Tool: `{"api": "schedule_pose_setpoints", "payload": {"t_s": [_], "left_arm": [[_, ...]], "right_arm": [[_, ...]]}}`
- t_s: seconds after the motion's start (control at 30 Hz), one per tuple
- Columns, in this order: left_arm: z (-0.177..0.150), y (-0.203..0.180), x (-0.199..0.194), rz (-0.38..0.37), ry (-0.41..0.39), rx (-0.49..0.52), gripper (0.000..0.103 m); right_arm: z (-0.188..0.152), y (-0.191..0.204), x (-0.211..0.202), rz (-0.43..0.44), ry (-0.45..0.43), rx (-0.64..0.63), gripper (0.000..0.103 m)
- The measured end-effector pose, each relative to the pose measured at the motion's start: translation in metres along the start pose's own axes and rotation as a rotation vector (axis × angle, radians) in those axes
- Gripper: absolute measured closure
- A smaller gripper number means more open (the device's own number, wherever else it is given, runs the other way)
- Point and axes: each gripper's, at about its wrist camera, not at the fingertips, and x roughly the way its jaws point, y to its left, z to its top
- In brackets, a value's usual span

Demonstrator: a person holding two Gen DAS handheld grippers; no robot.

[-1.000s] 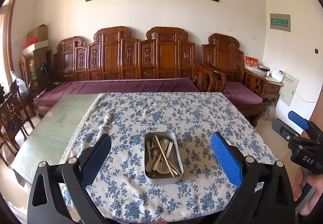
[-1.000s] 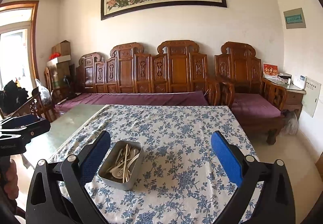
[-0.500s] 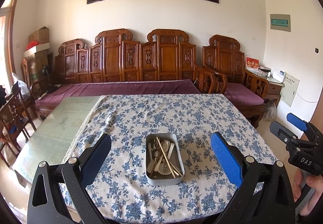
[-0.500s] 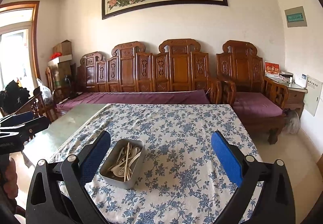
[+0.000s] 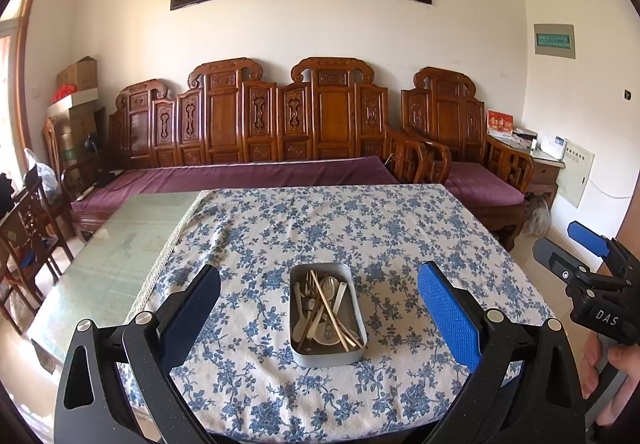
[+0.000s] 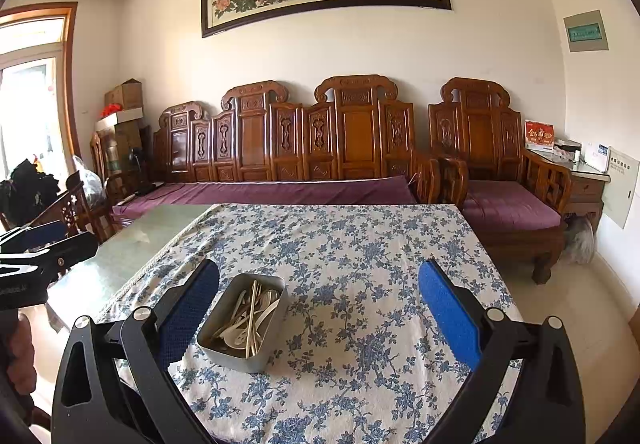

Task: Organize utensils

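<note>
A grey metal tin [image 5: 298,355] stands near the front of the table with its blue-flowered cloth [image 5: 360,228]. It holds white spoons, forks and wooden chopsticks [image 5: 330,310] in a loose heap. My left gripper [image 5: 320,296] is open and empty, held above and in front of the tin. My right gripper [image 6: 320,294] is open and empty; the tin [image 6: 240,358] sits by its left finger in that view. The right gripper also shows at the right edge of the left wrist view [image 5: 584,268].
The cloth covers the table's right part; bare green glass [image 5: 116,256] lies to the left. A carved wooden sofa [image 5: 256,132] with purple cushions runs behind the table. Wooden chairs [image 5: 24,232] stand at the left. A side cabinet [image 6: 584,184] is at the right.
Both grippers have drawn back and risen slightly, so the table's front edge shows more. The tin and utensils have not moved. Both grippers stay open.
</note>
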Motion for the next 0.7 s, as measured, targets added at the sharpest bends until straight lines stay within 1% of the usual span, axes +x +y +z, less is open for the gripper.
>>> {"api": "schedule_pose_setpoints", "payload": {"t_s": [0.43,0.7], "left_arm": [[-0.0006,-0.0004,-0.0004,-0.001,0.000,0.000,0.008],[-0.0010,-0.0020,-0.0012,-0.003,-0.001,0.004,0.008]], "right_arm": [[0.0011,-0.0004,0.0001,0.000,0.000,0.000,0.003],[-0.0049,0.0017,0.0008,0.002,0.002,0.000,0.003]]}}
